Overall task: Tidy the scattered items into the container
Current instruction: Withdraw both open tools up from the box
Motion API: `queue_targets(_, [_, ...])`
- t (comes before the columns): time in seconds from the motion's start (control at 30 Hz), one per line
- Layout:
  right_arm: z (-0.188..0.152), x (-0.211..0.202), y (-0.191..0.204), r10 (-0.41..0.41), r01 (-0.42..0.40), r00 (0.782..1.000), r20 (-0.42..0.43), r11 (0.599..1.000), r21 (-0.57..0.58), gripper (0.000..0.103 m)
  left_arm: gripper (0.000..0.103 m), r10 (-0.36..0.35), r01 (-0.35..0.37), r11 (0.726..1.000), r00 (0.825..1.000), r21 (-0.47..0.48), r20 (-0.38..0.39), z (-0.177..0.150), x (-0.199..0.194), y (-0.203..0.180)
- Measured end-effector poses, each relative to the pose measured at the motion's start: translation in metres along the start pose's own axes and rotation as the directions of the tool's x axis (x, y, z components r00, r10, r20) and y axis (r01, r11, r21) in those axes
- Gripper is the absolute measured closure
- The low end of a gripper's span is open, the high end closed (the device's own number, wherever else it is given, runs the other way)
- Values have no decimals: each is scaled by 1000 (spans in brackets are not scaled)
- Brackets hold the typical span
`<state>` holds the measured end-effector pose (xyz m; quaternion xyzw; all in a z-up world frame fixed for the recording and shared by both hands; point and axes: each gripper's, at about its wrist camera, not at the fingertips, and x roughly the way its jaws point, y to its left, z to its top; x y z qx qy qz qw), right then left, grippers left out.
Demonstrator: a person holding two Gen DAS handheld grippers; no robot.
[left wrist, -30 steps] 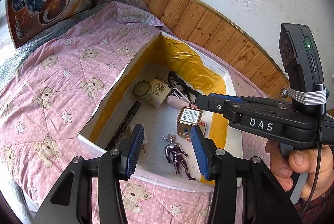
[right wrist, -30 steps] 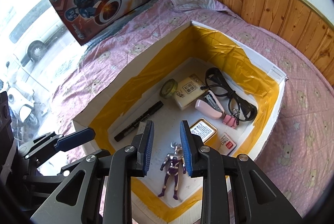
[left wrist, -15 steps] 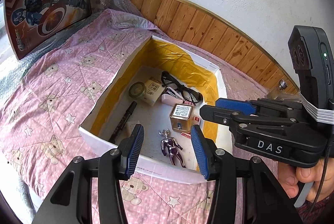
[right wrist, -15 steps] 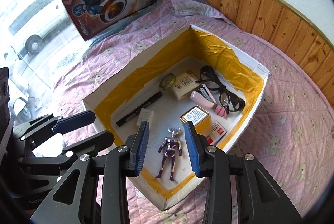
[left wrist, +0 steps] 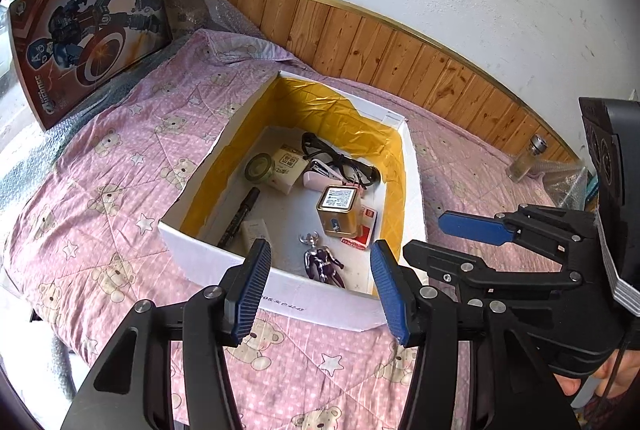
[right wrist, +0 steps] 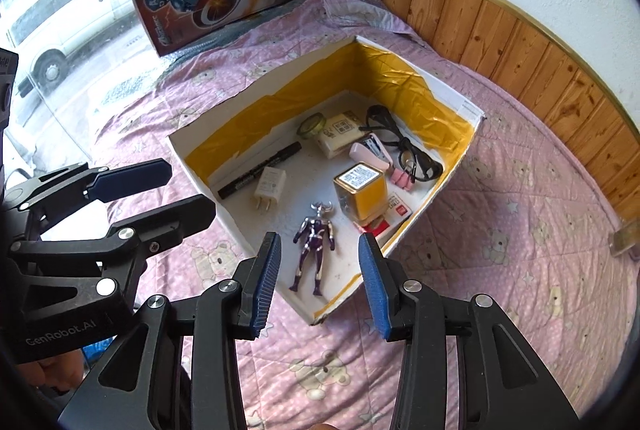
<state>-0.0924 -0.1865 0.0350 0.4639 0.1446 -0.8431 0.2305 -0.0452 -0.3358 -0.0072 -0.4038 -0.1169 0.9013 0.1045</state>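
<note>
Both grippers' jaws gape empty above the filled box (right wrist: 208,181).

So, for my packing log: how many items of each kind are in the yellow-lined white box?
Stationery (black marker, tape roll, pink stapler, pink binder clip): 4
Small boxes or packets (cream, gold, red-white): 3
Black glasses: 1
White charger plug: 1
Silver-purple toy figure: 1
Total: 10

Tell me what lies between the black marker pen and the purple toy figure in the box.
A small white plug charger lies between the black marker pen and the purple toy figure, clearest in the right wrist view.
</note>
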Motion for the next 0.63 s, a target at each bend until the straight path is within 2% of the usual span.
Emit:
queue_targets(0.23, [-17,-11,6,-3,3,1000,-8,1000,18,60,47,7,-8,1000,1000,19,7,-10,-13,-8])
queue_targets(0.4, [-25,-18,8,36,-36,999,9,998,47,60,47,13,-14,1000,1000,24,20,-16,-24,-11])
queue_targets(0.63, [-28,-25,10,-2,1,1000,21,999,51,60,47,12,-13,999,999,39,35,-22,-36,-18])
